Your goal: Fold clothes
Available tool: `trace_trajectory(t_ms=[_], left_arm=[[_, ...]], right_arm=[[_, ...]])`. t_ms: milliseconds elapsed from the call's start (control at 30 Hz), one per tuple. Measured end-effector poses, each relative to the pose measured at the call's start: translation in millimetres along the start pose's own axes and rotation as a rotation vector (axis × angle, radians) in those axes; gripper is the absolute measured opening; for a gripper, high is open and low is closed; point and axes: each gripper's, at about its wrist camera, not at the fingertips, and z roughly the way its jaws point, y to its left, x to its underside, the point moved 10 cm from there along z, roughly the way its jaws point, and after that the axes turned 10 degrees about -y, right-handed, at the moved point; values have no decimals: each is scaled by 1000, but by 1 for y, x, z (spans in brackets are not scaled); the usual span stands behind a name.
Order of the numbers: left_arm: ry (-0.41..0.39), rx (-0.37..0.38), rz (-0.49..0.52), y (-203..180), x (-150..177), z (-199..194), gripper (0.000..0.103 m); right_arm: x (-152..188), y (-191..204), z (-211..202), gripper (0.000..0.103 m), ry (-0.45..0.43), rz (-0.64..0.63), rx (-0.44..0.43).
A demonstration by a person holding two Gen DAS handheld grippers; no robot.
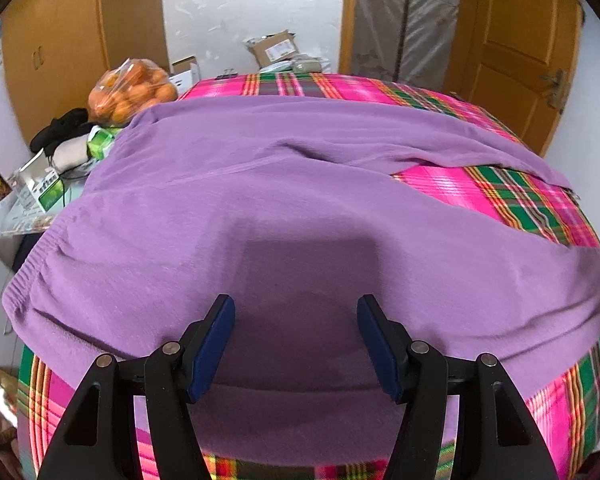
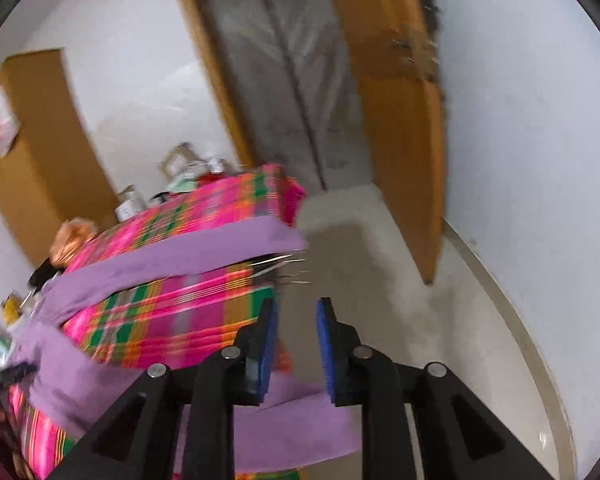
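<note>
Ahead of the left claw, a soft purple knit sweater is seen spread flat over the worktop draped in a pink-and-green plaid cloth; one sleeve is laid across, beyond the claw to its right. The step is judged to be an early fold, sleeves not yet brought in. The left claw is held with jaws well apart, above the body fabric, nothing gripped. The right claw is seen in a blurred view at the worktop's corner, jaws a narrow gap apart, nothing pinched; a purple sleeve strip passes below it, contact not clear. Next, a sleeve edge needs pinching and carrying inward over the body.
</note>
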Motion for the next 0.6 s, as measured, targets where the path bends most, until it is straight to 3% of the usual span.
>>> trace_trajectory(t_ms=[133, 300, 367, 467, 600], left_arm=[[-10, 65, 28, -25, -3, -5, 66], [1, 167, 104, -67, 6, -11, 66], [8, 200, 143, -83, 13, -15, 66], [6, 226, 188, -99, 22, -22, 66], [-3, 252, 192, -103, 30, -31, 66]], right_arm=[[21, 56, -12, 26, -11, -67, -155], [66, 111, -6, 26, 79, -134, -277], [79, 121, 1, 26, 108, -178, -260], [89, 104, -5, 26, 138, -228, -151], [81, 47, -34, 27, 88, -125, -16]])
